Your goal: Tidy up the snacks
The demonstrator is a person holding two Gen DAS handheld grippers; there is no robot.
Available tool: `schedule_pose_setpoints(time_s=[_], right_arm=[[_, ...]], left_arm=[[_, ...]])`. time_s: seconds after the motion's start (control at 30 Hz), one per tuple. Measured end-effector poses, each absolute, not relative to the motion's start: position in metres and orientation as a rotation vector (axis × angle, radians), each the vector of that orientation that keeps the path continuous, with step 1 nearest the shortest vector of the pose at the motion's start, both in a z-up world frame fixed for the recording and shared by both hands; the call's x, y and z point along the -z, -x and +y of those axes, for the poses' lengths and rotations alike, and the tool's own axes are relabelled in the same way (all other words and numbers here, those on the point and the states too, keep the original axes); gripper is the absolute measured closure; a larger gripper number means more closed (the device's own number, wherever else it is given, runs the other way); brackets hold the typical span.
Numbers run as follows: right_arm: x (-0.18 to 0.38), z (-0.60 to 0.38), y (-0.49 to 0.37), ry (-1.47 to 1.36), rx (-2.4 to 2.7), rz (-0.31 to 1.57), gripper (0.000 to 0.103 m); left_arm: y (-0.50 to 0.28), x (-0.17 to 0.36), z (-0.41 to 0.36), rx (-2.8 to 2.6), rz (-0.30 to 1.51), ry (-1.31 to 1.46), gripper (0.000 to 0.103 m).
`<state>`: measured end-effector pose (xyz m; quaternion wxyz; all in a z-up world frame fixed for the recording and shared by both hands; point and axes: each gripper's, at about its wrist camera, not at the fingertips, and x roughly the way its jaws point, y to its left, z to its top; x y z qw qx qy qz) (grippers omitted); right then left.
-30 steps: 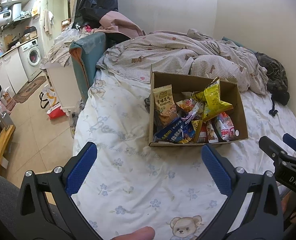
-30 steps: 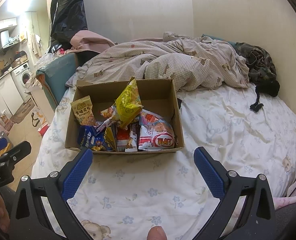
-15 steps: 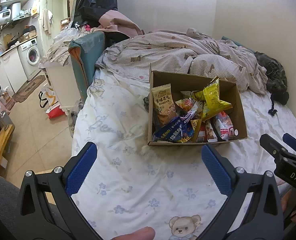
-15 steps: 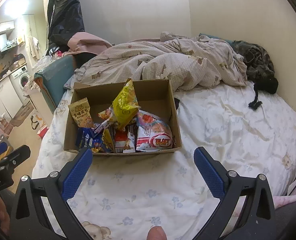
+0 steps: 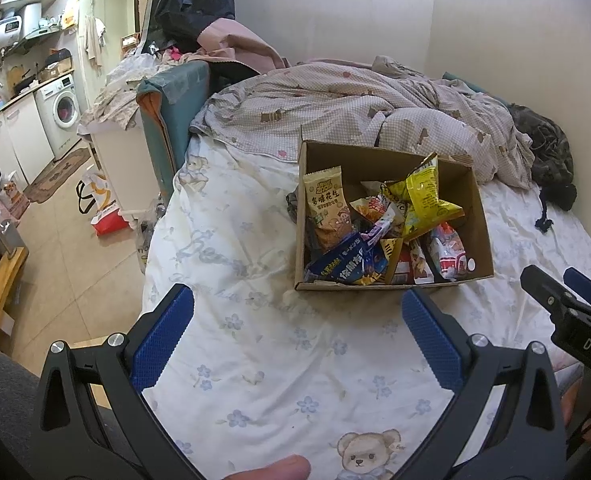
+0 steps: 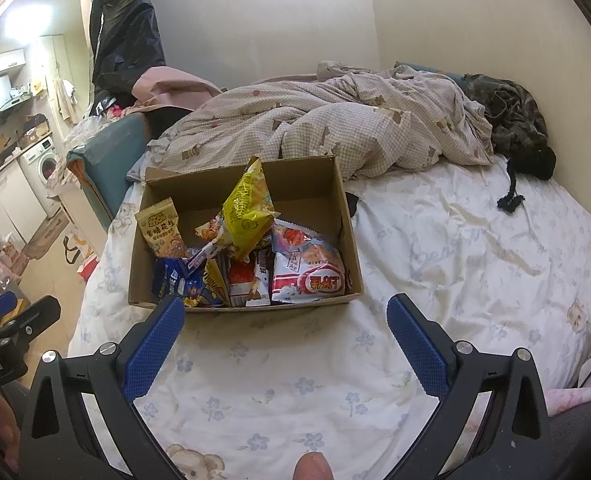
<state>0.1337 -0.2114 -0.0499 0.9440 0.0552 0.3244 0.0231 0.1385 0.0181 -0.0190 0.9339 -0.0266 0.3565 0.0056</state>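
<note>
A brown cardboard box (image 5: 480,216) (image 6: 345,216) sits on the bed, filled with several snack packets. Among them are a yellow bag (image 5: 425,196) (image 6: 247,204), a tan peanut packet (image 5: 327,208) (image 6: 161,232), a blue packet (image 5: 345,266) (image 6: 173,280) and a red-and-white bag (image 5: 447,252) (image 6: 309,268). My left gripper (image 5: 297,336) is open and empty, held over the sheet short of the box's front wall. My right gripper (image 6: 285,344) is open and empty, also short of the box. Each gripper shows at the edge of the other's view.
The bed has a white floral sheet (image 5: 255,320) (image 6: 475,264). A crumpled checked duvet (image 5: 355,108) (image 6: 335,120) and dark clothing (image 6: 507,116) lie behind the box. The bed's left edge drops to a tiled floor (image 5: 63,232) with a washing machine (image 5: 61,110) beyond.
Both grippers have drawn back slightly from the box. Both stay open and empty. The snacks have not moved.
</note>
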Motion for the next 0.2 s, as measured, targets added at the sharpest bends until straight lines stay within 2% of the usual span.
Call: schedule_pose_setpoints(time_s=[0.2], right_arm=[[0.0523, -0.2115, -0.1342, -0.129, -0.043, 0.670, 0.000]], left_arm=[[-0.1398, 0.0216, 0.0181, -0.006, 0.744, 0.067, 0.000]])
